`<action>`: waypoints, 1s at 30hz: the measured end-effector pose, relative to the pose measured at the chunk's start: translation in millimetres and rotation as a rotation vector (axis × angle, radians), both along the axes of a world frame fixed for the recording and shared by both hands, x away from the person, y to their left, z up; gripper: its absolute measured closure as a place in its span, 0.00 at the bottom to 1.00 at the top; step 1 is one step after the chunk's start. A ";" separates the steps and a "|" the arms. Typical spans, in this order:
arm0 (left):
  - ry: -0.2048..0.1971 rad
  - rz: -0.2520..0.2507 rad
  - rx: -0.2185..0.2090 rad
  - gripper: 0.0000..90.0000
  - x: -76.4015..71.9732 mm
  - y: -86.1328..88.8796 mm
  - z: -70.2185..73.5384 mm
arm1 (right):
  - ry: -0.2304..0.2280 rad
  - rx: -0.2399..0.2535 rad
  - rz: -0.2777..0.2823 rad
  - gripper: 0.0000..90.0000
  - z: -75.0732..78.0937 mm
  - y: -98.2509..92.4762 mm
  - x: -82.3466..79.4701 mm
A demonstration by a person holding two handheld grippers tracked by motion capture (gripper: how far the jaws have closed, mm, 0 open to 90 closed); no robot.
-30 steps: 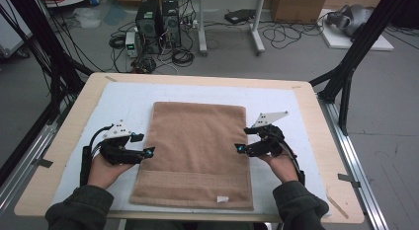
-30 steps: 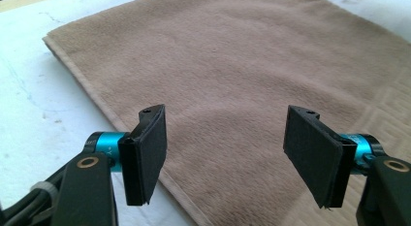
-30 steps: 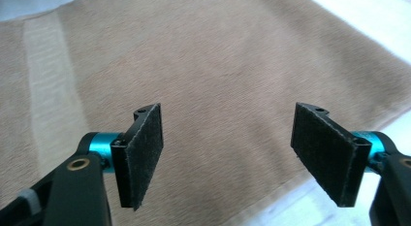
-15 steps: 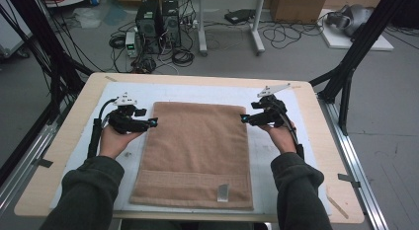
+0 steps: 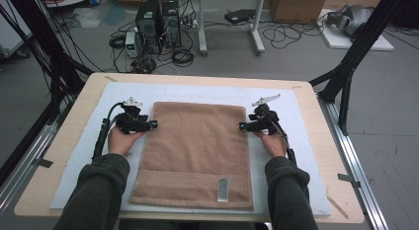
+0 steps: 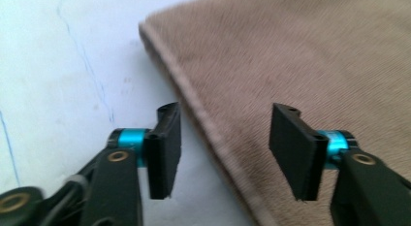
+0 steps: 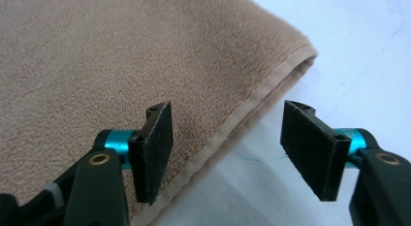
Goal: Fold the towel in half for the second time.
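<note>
White mat on wooden counter (image 5: 64, 141) carries brown towel (image 5: 197, 151), spread flat at centre. L tongs (image 6: 223, 151) & R tongs (image 7: 225, 153) straddle towel's far-corner hems, half open & just been closing, nothing pinched yet, so I can lift both corners evenly.

Up top, the high view sits above the person's side, looking forward and down: the whole table (image 5: 316, 141) in frame, floor and cables beyond, forearms coming in from the bottom edge. Down low, the left gripper view rides its gripper (image 6: 225, 151), looking along the two black jaws, very close to the towel (image 6: 300, 56), whose edge runs between them. The right gripper view does the same on its gripper (image 7: 228, 155), just as close, towel corner ahead. Shared ground: both close views cover towel edges near its far corners, which the high view shows beside the left gripper (image 5: 150, 125) and the right gripper (image 5: 243, 126).
</note>
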State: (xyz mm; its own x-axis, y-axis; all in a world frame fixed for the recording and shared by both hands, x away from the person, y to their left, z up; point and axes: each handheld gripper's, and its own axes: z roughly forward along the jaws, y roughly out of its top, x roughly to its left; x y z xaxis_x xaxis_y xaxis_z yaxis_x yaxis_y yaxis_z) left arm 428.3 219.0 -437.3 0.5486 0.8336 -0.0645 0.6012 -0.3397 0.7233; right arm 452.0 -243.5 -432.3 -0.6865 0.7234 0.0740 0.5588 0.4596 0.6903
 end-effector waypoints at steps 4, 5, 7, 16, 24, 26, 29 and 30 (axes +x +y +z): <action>0.007 -0.014 0.002 0.63 0.0 -3.7 -2.6 | 0.026 0.005 0.003 0.50 -7.9 2.6 2.1; 0.015 -0.019 -0.008 0.69 -0.2 -4.1 -2.4 | 0.027 0.010 0.014 0.55 -8.1 2.8 2.0; 0.029 -0.015 -0.021 0.75 -0.6 -4.9 -2.1 | 0.039 0.016 0.035 0.68 -7.4 4.9 0.0; 0.051 -0.036 -0.051 0.91 0.0 -3.5 -1.7 | 0.058 0.049 0.089 0.91 -7.1 11.6 -3.5; -0.020 -0.021 -0.088 0.93 -4.8 0.4 13.7 | 0.003 0.063 0.077 0.92 16.2 5.6 -6.8; -0.044 -0.020 -0.105 0.93 -7.7 2.5 20.8 | -0.021 0.055 0.086 0.92 27.3 7.1 -9.0; -0.071 -0.015 -0.121 0.93 -13.6 10.1 31.4 | -0.068 0.056 0.110 0.92 45.6 12.1 -12.9; -0.082 -0.019 -0.129 0.93 -16.4 12.7 35.4 | -0.075 0.055 0.117 0.92 52.1 13.3 -14.2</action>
